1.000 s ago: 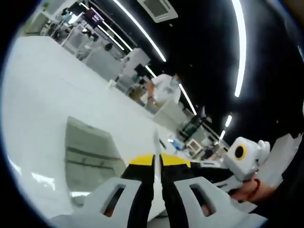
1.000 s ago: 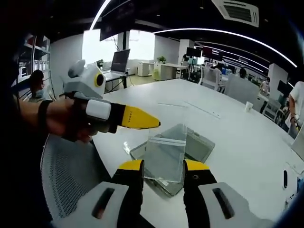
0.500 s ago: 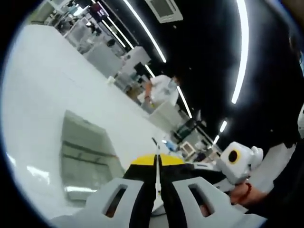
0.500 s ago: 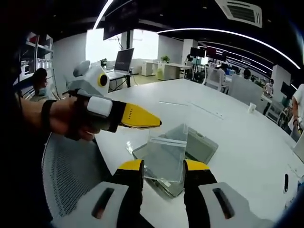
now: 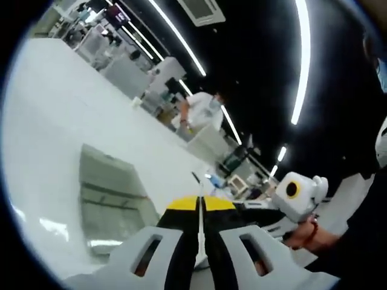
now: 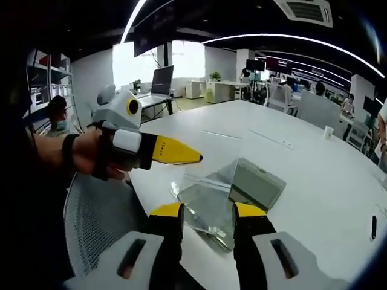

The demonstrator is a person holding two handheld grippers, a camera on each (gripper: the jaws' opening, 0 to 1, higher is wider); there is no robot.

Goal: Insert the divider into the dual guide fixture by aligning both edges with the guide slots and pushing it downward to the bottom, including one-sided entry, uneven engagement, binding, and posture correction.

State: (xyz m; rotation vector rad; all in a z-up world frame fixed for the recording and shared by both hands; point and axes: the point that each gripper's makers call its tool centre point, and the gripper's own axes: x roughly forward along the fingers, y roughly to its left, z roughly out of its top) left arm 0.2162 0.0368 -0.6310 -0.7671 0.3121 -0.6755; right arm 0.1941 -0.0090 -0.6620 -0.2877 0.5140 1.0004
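Open-plan office: dark ceiling with long strip lights [image 6: 302, 45], bright window [image 6: 184, 60], large white table [image 6: 302, 175], mesh chair [image 6: 103, 223] left of the right tongs.

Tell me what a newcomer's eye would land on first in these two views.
In the right gripper view, the left gripper with its yellow tips comes in from the left, pinching the clear divider above the grey guide fixture on the white table. The right gripper stands open at the bottom, either side of the divider. In the left gripper view, the divider runs edge-on between that gripper's closed jaws.
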